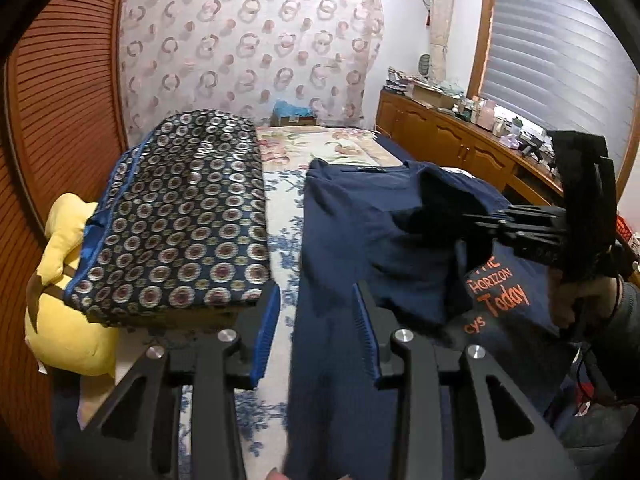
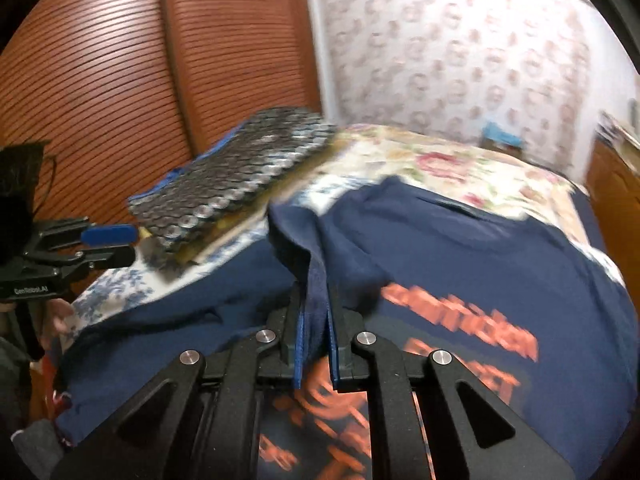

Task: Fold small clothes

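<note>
One navy T-shirt with orange letters is spread on the bed, and one fold of it is held by the right gripper. Its jaws are closed on a ridge of the blue cloth, which stands up between the two blue pads. The left gripper is wide open and nothing is held in it. Its jaws hang just above the shirt's left edge, with one finger over the flowery sheet and the other over the shirt.

Some things could go wrong from here. The cloth is soft and thin, so it could slip out of the right jaws if it is pulled too fast. Only one side is held, so the shirt could bunch up or drag across the bed, and the fold could come out crooked. If the left jaws are closed too low, the sheet could be pinched along with the shirt. A dotted folded cloth lies just beside the shirt on the left, with a yellow plush toy next to it; these could be bumped by a wide swing.
</note>
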